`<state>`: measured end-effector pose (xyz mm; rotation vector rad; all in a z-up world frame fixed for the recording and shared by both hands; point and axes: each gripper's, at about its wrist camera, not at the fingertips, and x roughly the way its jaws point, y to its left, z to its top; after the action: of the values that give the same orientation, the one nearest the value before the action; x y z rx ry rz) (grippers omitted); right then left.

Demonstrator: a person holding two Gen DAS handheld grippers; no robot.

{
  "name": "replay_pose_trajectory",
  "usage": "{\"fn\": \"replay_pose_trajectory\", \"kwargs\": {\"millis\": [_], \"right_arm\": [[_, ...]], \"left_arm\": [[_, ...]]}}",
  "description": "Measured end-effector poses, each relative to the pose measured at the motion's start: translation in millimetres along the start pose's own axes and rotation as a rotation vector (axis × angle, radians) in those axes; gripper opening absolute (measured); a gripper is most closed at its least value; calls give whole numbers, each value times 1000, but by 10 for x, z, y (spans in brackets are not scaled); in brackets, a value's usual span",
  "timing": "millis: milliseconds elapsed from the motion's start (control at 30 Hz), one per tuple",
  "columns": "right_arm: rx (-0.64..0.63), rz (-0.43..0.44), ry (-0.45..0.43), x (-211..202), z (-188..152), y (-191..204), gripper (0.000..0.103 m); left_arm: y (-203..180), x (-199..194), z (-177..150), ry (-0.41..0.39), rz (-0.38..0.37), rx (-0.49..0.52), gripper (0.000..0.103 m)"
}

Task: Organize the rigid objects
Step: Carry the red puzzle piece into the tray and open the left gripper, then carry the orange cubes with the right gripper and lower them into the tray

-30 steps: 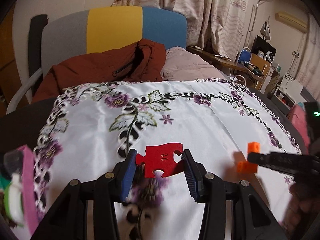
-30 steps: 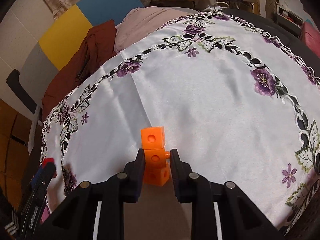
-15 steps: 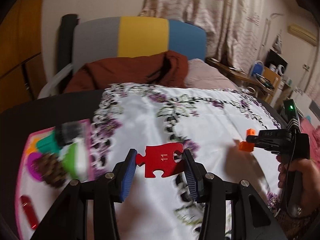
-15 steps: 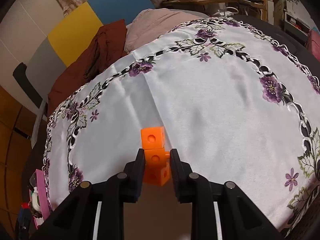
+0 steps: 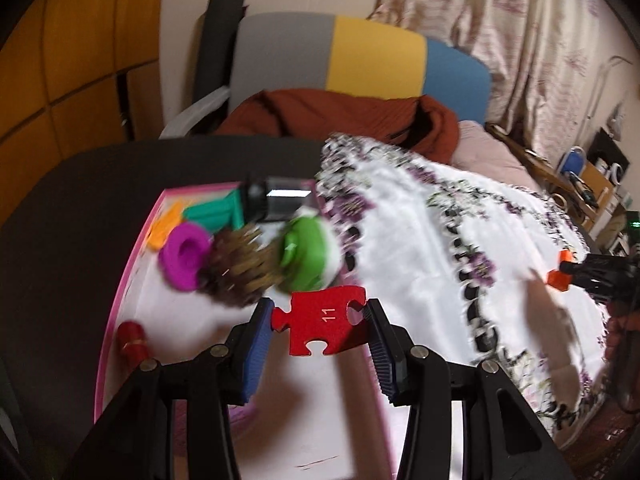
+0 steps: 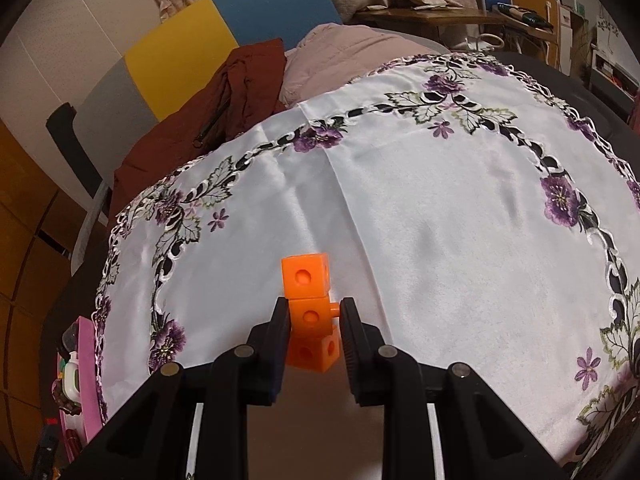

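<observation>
Left hand-held gripper (image 5: 320,320) clamping red puzzle piece (image 5: 324,325), pink tray (image 5: 120,300) below

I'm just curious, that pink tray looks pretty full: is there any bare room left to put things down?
Yes. The near half of the pink tray is bare, between the red cylinder and its right rim. Its far end is crowded: magenta ring, pinecone, green-capped bottle, teal piece. The middle of the white tablecloth, inside its purple flower border, is bare too.

One red puzzle piece (image 5: 326,324). Three joined orange cubes (image 6: 308,312). One pink tray (image 5: 120,304): one magenta ring (image 5: 185,256), one pinecone (image 5: 240,272), one green-capped bottle (image 5: 308,256), one red cylinder (image 5: 132,342).
</observation>
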<state>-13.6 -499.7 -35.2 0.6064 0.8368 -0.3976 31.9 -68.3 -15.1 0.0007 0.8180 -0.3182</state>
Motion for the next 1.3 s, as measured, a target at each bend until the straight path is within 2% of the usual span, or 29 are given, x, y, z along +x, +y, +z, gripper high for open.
{"fn": "replay_pose_trajectory", "kwargs": {"millis": [267, 500, 567, 633, 767, 833, 1000, 1300], "right_arm": [[12, 6, 15, 24, -16, -18, 24], [4, 5, 17, 34, -23, -2, 24], [4, 6, 14, 30, -22, 0, 24], [9, 10, 13, 27, -21, -6, 24], [13, 16, 18, 35, -26, -10, 24], [13, 28, 20, 30, -35, -1, 24], [-15, 95, 22, -25, -115, 130, 24], [-97, 158, 19, -122, -263, 364, 24]], "left_arm": [[231, 283, -115, 70, 67, -21, 47], [358, 401, -101, 82, 91, -46, 47], [351, 396, -107, 79, 94, -40, 53], [340, 366, -107, 71, 88, -39, 67], [292, 274, -92, 44, 106, -29, 70], [283, 248, -83, 42, 111, -28, 78], [311, 139, -81, 27, 101, -47, 80], [404, 46, -150, 34, 114, -73, 85]]}}
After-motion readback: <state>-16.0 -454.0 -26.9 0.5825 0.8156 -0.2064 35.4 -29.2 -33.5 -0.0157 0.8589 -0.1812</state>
